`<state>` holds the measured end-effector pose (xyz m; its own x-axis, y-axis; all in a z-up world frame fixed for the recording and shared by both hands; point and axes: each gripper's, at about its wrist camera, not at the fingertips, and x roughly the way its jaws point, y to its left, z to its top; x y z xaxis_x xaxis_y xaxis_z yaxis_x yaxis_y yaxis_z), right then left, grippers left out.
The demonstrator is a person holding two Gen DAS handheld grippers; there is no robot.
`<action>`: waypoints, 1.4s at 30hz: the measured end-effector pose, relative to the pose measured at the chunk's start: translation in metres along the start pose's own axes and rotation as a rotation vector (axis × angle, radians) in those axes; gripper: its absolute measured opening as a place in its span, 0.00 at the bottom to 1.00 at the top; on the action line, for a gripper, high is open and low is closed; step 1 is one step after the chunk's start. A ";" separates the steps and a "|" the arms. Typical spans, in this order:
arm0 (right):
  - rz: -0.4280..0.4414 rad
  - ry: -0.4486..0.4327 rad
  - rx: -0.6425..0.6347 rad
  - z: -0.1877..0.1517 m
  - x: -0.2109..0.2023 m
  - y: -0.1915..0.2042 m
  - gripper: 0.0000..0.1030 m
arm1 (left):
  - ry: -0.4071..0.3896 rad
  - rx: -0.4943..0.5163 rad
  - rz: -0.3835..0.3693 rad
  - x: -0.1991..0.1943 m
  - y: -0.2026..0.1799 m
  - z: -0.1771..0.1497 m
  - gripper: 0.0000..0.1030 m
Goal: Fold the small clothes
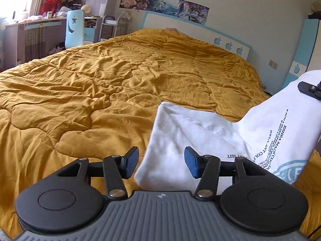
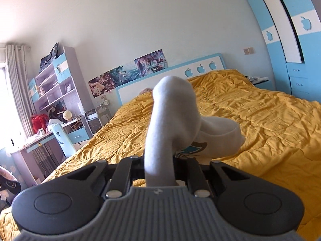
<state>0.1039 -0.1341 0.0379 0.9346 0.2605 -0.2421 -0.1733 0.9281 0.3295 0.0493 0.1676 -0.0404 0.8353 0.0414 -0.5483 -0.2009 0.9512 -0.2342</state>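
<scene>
Left gripper (image 1: 161, 161): points down over the near part of the bed (image 1: 90, 80), fingers released and apart, nothing between them.
Right gripper (image 2: 160, 166): aims nearly level toward the headboard (image 2: 172, 71), fingers clenched on the shirt (image 2: 170, 110).
Shirt: white, printed; lifted at the right, its lower part trailing on the bed's near right.
Open room: the left and far quilt lie bare; the bed's right edge is close to the shirt.
Hidden: right fingers buried in cloth; the print is partly folded under; the hands are out of view.
</scene>
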 end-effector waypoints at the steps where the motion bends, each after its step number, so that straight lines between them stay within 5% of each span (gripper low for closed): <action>1: 0.010 0.004 -0.022 -0.003 0.003 0.008 0.10 | -0.004 -0.012 0.018 -0.002 0.008 0.002 0.60; 9: 0.092 0.100 -0.437 -0.078 0.033 0.110 0.10 | -0.041 -0.101 0.144 -0.027 0.062 0.010 0.60; 12: 0.099 0.243 -0.584 -0.119 0.052 0.136 0.11 | -0.041 -0.114 0.174 -0.032 0.074 0.010 0.60; 15: 0.147 0.378 -0.559 -0.146 0.058 0.143 0.23 | -0.038 -0.124 0.198 -0.035 0.082 0.009 0.60; 18: 0.204 0.371 -0.528 -0.149 0.045 0.142 0.31 | -0.037 -0.132 0.203 -0.035 0.085 0.009 0.60; 23: 0.421 0.429 -0.400 -0.137 0.024 0.135 0.43 | -0.042 -0.136 0.178 -0.031 0.076 0.013 0.60; 28: 0.637 0.556 -0.215 -0.123 0.000 0.094 0.20 | -0.066 -0.078 0.121 -0.033 0.056 0.022 0.54; 31: 0.580 0.455 -0.155 -0.106 -0.016 0.059 0.07 | -0.053 -0.058 0.037 -0.026 0.040 0.028 0.32; 35: 0.383 0.307 -0.207 -0.087 -0.022 0.026 0.03 | -0.012 -0.034 -0.055 -0.007 0.010 0.028 0.23; 37: 0.301 0.304 -0.186 -0.085 -0.017 0.012 0.03 | 0.010 0.010 -0.061 0.004 -0.006 0.025 0.11; 42: 0.231 0.358 -0.181 -0.092 -0.007 -0.001 0.03 | 0.093 0.073 -0.013 0.037 -0.018 0.015 0.07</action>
<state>0.0690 -0.1121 -0.0447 0.7048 0.5119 -0.4911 -0.4455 0.8582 0.2551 0.0912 0.1566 -0.0441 0.7861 0.0035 -0.6181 -0.1495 0.9714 -0.1846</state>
